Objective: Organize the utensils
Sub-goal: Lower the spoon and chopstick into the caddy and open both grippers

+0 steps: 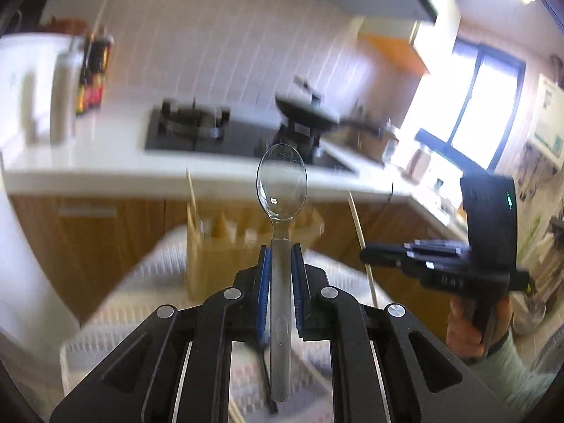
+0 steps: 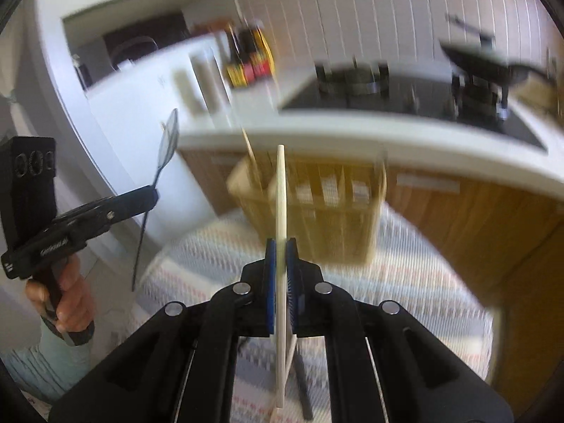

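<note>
My left gripper point(image 1: 281, 250) is shut on a metal spoon point(image 1: 282, 183), bowl up and forward, held above the table. It also shows at the left of the right wrist view point(image 2: 151, 195) with the spoon point(image 2: 168, 142) sticking up. My right gripper point(image 2: 281, 246) is shut on a pale chopstick point(image 2: 281, 190) held upright; it shows at the right of the left wrist view point(image 1: 366, 255) with the chopstick point(image 1: 359, 232). A wooden utensil holder point(image 2: 317, 211) with several compartments stands on the table ahead; one chopstick point(image 2: 252, 155) stands in its left compartment. The holder also shows in the left wrist view point(image 1: 218, 257).
The table has a patterned white cloth point(image 2: 405, 299). Another chopstick and a dark utensil point(image 2: 303, 387) lie on it under my right gripper. Behind are a kitchen counter point(image 1: 105, 165), a gas hob point(image 1: 197, 130), a black pan point(image 1: 310, 109) and a white fridge point(image 2: 141, 112).
</note>
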